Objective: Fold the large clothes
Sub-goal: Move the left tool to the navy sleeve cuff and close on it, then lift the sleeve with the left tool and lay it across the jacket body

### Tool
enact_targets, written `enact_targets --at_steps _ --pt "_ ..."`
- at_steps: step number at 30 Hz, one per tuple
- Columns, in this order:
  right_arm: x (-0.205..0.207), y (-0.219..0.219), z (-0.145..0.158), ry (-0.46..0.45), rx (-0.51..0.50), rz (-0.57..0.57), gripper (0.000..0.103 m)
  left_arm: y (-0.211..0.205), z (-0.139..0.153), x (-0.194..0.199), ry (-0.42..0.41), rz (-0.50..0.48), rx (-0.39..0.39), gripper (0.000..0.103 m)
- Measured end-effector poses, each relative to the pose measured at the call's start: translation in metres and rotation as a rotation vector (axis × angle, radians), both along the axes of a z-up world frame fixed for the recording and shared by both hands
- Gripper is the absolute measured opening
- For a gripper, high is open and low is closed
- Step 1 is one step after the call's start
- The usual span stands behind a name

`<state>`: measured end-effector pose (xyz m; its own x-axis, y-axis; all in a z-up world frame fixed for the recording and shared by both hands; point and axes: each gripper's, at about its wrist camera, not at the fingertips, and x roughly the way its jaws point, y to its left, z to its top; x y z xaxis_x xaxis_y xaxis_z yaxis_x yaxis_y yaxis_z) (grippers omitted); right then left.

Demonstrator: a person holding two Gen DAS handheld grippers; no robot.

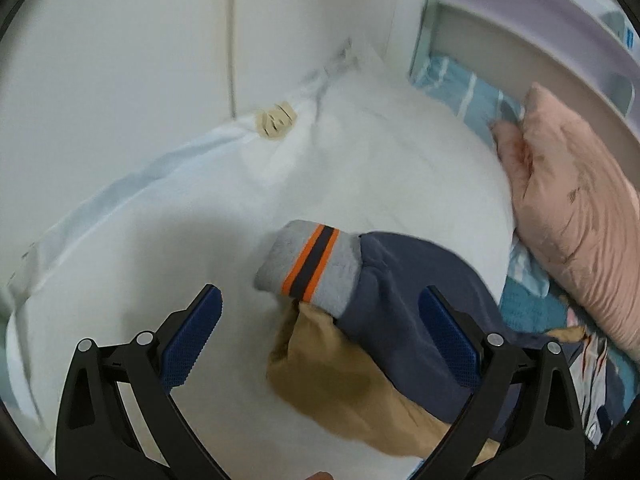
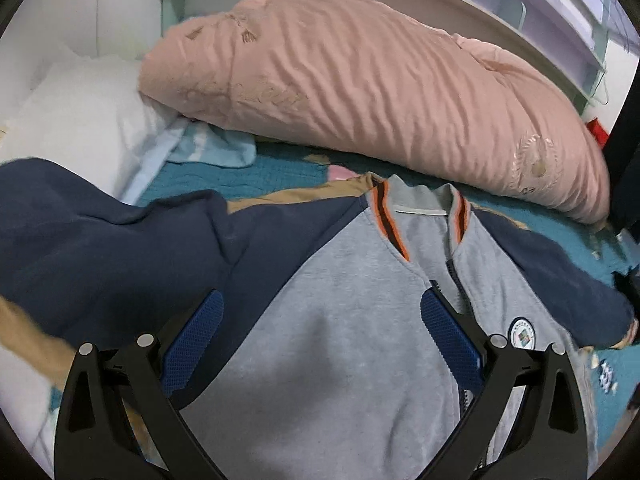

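A grey zip jacket [image 2: 340,320] with navy sleeves and orange-striped collar lies face up on the bed. Its left navy sleeve [image 1: 404,280] stretches over a white pillow, ending in a grey cuff [image 1: 308,264] with orange and navy stripes. A tan garment [image 1: 340,384] lies under that sleeve. My left gripper [image 1: 320,300] hovers open just short of the cuff, holding nothing. My right gripper [image 2: 322,304] stands open above the jacket's grey chest, below the collar [image 2: 420,204], with nothing between its fingers.
A large pink quilt [image 2: 380,92] is bundled along the headboard shelves [image 2: 520,12]. A white pillow [image 1: 280,184] lies against the white wall at the left. The bed cover is teal [image 2: 256,180].
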<state>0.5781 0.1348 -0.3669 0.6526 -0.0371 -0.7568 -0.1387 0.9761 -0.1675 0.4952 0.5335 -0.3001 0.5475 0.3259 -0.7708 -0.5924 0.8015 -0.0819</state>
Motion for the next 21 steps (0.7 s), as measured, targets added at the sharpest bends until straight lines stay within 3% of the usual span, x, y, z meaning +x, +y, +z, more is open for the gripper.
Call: enact_targets --at_steps 4,7,9,13,15,21 --pt "0.005 0.003 -0.013 0.031 -0.013 -0.008 0.096 0.008 -0.008 0.008 0.023 -0.002 0.007 0.098" --pt "0.005 0.005 -0.026 0.058 -0.054 -0.003 0.096 0.005 -0.009 0.012 0.037 -0.021 0.054 0.096" --pt "0.005 0.005 -0.043 0.105 -0.059 0.001 0.096 0.002 -0.013 0.018 0.050 -0.051 0.060 0.069" --pt "0.004 -0.002 -0.057 0.136 -0.017 -0.018 0.096 -0.001 -0.018 0.020 0.051 -0.075 0.050 0.060" --pt "0.006 -0.003 -0.060 0.148 -0.015 -0.020 0.096 -0.001 -0.018 0.019 0.036 -0.095 0.029 0.047" --pt "0.004 -0.003 -0.062 0.142 -0.007 -0.019 0.096 -0.009 -0.004 0.015 0.016 -0.111 0.059 0.048"
